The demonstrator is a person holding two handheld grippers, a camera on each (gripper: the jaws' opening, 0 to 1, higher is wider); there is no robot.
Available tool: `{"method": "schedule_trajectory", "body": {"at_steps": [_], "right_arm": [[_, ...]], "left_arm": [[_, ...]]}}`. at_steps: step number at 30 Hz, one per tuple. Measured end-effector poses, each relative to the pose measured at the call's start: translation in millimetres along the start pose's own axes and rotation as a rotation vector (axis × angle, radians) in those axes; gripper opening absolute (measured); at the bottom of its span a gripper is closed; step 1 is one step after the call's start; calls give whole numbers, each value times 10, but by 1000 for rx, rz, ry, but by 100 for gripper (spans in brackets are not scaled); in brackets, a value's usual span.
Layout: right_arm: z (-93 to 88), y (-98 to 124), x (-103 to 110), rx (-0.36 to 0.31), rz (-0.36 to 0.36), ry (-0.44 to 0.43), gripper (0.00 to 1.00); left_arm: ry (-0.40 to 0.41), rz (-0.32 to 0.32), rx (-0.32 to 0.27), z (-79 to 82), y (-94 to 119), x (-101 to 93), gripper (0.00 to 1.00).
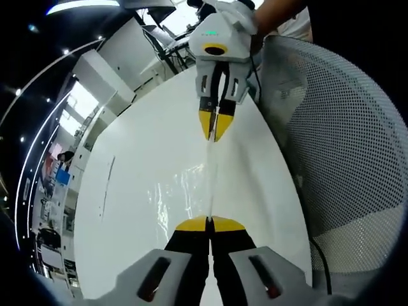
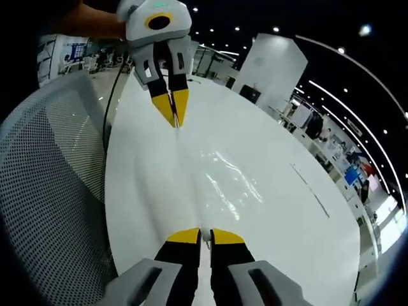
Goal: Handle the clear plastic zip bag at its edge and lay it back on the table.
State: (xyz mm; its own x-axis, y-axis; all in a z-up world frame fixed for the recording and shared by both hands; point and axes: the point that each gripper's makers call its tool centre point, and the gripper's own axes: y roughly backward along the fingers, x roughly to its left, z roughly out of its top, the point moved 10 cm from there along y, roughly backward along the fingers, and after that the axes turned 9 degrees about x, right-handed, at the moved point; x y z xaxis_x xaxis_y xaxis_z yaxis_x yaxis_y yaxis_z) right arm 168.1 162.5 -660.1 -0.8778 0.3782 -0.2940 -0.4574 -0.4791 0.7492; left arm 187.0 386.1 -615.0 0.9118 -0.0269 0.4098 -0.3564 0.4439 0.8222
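The clear plastic zip bag hangs stretched between my two grippers over the white table; its glossy creases catch the light. My left gripper is shut on the near edge of the bag, yellow tips pressed together. Opposite it, the right gripper pinches the far edge, held by a person's hand. In the right gripper view the same bag runs from my right gripper, shut on its edge, up to the left gripper, also shut on it.
A grey mesh chair back stands close along one side of the table, and it appears again as the mesh chair in the right gripper view. A cable runs down by the table edge. Office furniture stands farther off.
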Motion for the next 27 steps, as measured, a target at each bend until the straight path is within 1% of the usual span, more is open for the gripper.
{"method": "schedule_trajectory", "body": {"at_steps": [3,6,8,10,14,20,27], "right_arm": [[16,33,-8,-14,4,7,10],[64,76,-17,-49,20,-12,16],[88,94,-24,-59,24,-17,19],[129,115,-42,-71,24,-21,19],[172,125,-77,-75,18,-36,24],[210,127,-102,-73,25,-31,26],[292,146,-140,-100,26,-39,28]], "left_arm": [[-9,-3,5,2,-9,-2,0],[-18,-7,9,7,-17,-10,0],[-23,-6,12,8,-20,-14,0],[-29,-6,15,15,-20,-21,0],[-35,-8,18,21,-18,-32,0],[-52,-3,26,23,-24,-40,0],[-59,7,28,31,-11,-45,0]]}}
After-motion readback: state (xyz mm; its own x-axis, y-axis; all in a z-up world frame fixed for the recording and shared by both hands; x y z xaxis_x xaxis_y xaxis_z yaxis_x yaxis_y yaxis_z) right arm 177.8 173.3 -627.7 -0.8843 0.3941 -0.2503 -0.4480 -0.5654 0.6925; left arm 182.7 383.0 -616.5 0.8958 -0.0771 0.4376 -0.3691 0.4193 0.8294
